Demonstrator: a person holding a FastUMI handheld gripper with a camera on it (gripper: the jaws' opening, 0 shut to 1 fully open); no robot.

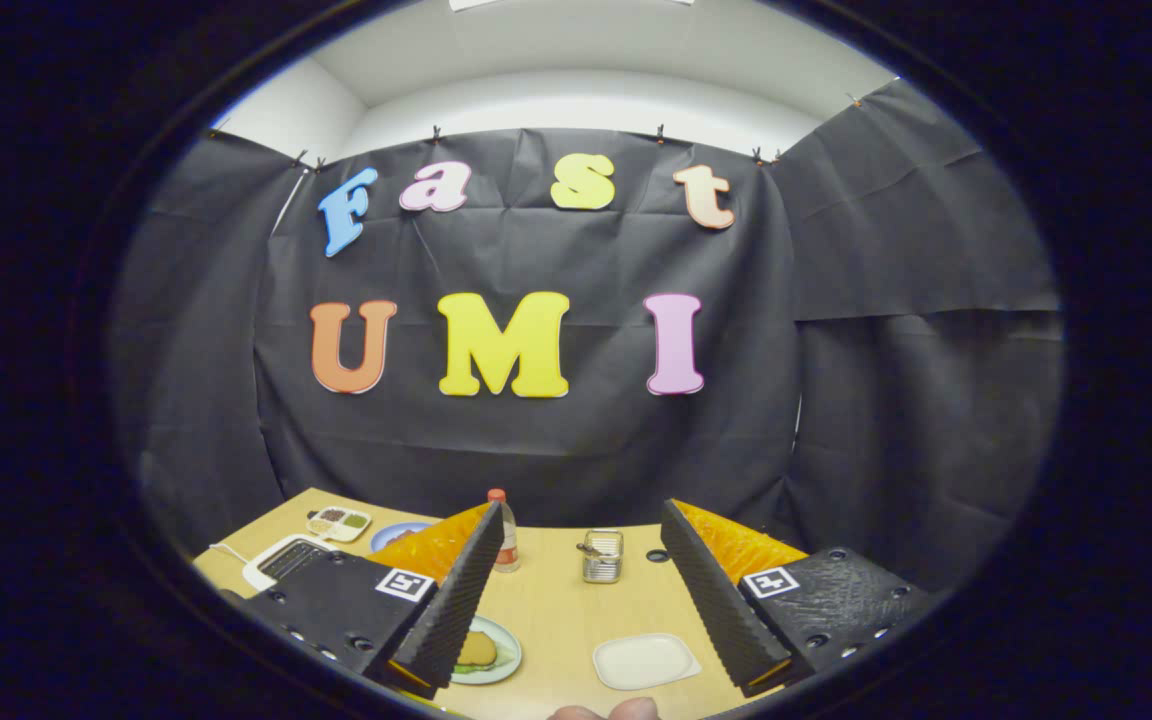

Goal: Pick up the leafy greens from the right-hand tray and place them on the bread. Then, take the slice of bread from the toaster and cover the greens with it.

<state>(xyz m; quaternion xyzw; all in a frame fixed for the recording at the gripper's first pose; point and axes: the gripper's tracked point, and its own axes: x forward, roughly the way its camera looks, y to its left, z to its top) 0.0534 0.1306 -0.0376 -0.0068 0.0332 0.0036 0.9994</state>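
the gripper (586,600) is held high above the wooden table (556,600), fingers spread wide with nothing between them. taking the midpoint between the fingertips as the dial centre, the round plate (508,655) lies at about 8 o'clock, just inside the left finger and partly hidden behind it. on this plate sits a slice of bread (477,650) with a strip of leafy greens (471,668) showing at its lower edge; the view is small and distorted here, so whether the greens lie over or under the slice cannot be confirmed. the white tray (644,660) lies at about 5 o'clock, between the fingers and nearer the right one, and its surface appears bare. judged from this, the greens are probably already at the bread, and the step in hand is the toaster slice. the toaster (286,558) lies at about 10 o'clock, beyond the left finger near the far-left table corner; its long axis runs diagonally away from the gripper, and its slots are too dark to tell if a slice stands in them. the coming move therefore calls for a swing left and forward. beyond the toaster, a divided dish (338,522) holds small dark and green items, and a blue plate (398,535) lies beside it. a bottle (505,535) stands at 11 o'clock and a metal holder (601,556) at 12 o'clock. a fingertip (606,711) shows at 6 o'clock.
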